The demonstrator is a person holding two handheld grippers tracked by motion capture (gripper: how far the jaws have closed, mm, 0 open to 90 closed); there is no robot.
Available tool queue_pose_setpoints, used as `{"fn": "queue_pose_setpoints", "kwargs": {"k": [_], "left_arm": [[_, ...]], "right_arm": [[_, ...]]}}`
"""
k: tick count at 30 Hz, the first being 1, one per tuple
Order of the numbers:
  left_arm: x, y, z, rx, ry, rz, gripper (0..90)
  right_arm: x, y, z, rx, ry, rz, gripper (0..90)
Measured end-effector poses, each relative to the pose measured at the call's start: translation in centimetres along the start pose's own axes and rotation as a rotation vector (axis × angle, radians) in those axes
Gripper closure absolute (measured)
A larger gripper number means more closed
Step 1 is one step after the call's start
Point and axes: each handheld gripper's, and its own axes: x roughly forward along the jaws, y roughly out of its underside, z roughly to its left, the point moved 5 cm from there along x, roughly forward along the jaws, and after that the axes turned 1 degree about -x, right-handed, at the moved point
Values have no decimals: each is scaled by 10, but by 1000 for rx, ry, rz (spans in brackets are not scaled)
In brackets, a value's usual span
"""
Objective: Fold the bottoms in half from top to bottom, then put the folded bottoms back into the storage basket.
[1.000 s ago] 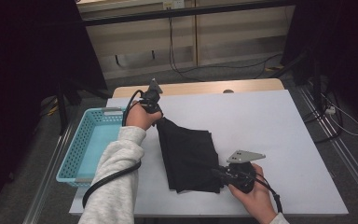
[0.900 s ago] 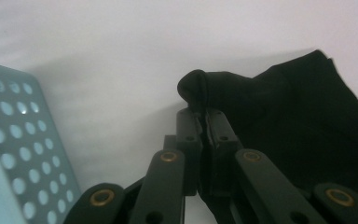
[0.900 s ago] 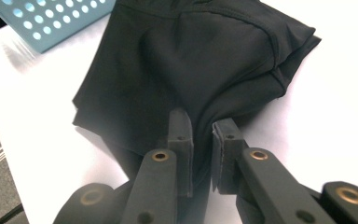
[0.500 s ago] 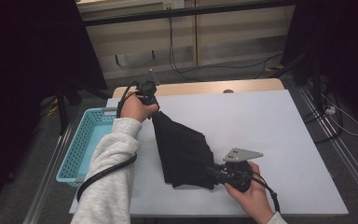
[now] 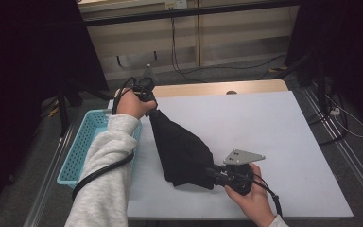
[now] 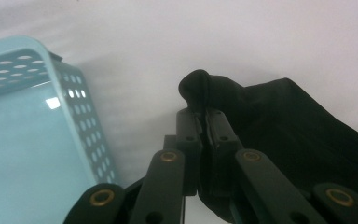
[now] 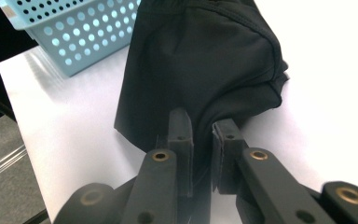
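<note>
High view shows one black cloth stretched across the near left part of the white table, pinched at both ends. The left gripper holds its far corner up near the table's back left edge; in the left gripper view the jaws are pressed together on a bunched bit of fabric. The right gripper grips the near end, and in the right gripper view the jaws clamp a fold of the cloth, with a narrow gap left between them that the fabric fills.

My judgement is that the work is partway through: the cloth is grasped and drawn out into a long shape, but it is not yet laid flat, folded neatly or placed in the blue basket, which stands just beside the table's left edge and looks empty.

Count: one cloth, one basket, one table, two grippers, both busy with the same cloth.
</note>
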Motion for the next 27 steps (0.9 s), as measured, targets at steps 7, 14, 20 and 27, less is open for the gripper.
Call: {"fn": "queue_pose_setpoints", "kwargs": {"k": [7, 14, 20, 27], "left_arm": [[-10, 4, 12, -15, -11, 11, 859], [-24, 5, 20, -37, -6, 1, 860], [-35, 5, 23, -32, -15, 16, 860], [-50, 4, 24, -33, -22, -2, 859]], "right_arm": [[2, -7, 7, -23, -3, -49, 810], [4, -16, 14, -44, -13, -81, 810], [5, -20, 18, -58, -19, -93, 810], [5, -27, 20, -72, -20, -118, 810]]}}
